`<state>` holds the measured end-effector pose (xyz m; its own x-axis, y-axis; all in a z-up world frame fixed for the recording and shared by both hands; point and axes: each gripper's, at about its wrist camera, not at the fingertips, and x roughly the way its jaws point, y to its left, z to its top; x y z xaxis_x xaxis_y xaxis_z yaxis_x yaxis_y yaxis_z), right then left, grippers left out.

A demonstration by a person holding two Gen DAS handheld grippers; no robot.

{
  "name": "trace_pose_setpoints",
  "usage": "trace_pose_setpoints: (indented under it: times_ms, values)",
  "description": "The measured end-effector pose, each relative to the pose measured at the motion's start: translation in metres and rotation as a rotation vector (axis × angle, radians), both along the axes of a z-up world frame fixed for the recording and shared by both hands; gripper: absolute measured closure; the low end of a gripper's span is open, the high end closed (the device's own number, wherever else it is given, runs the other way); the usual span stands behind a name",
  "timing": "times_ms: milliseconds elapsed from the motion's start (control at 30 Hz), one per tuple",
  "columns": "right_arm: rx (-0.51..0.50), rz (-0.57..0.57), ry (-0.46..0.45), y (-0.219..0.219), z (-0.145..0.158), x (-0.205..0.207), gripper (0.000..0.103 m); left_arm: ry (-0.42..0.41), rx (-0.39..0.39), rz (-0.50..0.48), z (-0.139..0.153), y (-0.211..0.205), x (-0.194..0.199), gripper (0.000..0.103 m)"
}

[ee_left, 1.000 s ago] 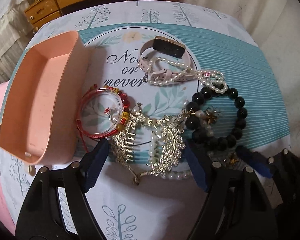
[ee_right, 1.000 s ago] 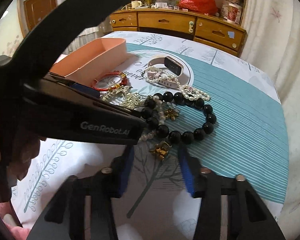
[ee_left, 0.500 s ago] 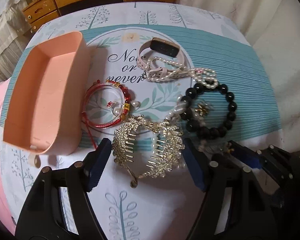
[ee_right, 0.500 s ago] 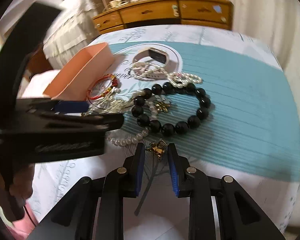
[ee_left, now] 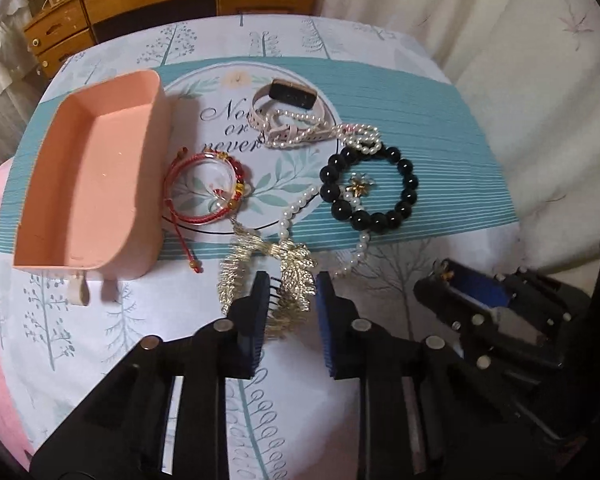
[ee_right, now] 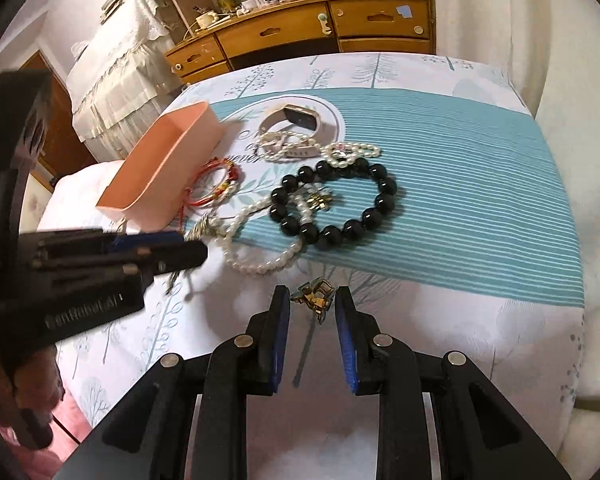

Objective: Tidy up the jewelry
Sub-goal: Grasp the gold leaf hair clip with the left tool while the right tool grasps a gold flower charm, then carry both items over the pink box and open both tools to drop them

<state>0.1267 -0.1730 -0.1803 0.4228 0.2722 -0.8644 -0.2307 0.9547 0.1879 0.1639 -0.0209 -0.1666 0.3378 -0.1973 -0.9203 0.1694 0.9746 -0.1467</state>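
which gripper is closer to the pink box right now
Left. The left gripper sits just right of the pink box, its jaws around the gold hair comb. The right gripper is farther right, around a small gold clip, beyond the left one.

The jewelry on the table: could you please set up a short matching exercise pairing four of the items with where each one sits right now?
Items:
1. gold hair comb
2. small gold clip
3. black bead bracelet
4. red string bracelet

Places:
A. lying right beside the pink box
B. between the fingers of the right gripper
C. on the teal stripes, ringed around a little gold flower charm
D. between the fingers of the left gripper

Pairs: 1-D, 2-B, 3-C, 4-A
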Motion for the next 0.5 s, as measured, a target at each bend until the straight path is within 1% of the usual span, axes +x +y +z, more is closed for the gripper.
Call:
trace_pose_setpoints:
  times_ms: [67, 100, 200, 300, 500]
  values:
    - [-0.008, 0.000, -0.008, 0.004, 0.005, -0.008, 0.080, 0.003, -0.032, -0.028, 0.007, 0.005, -0.002, 0.089]
    - [-0.011, -0.003, -0.013, 0.008, 0.007, -0.012, 0.080, -0.002, -0.044, -0.044, 0.012, 0.008, -0.003, 0.093]
    - [-0.022, -0.030, -0.023, 0.019, 0.013, -0.015, 0.080, -0.013, -0.048, -0.106, 0.026, 0.016, -0.005, 0.102]
    - [-0.012, -0.081, -0.031, 0.028, 0.019, -0.017, 0.080, 0.009, -0.120, -0.144, 0.039, 0.031, -0.003, 0.102]
    - [0.006, -0.197, -0.058, 0.050, 0.029, -0.018, 0.080, -0.002, -0.123, -0.240, 0.060, 0.054, -0.007, 0.102]
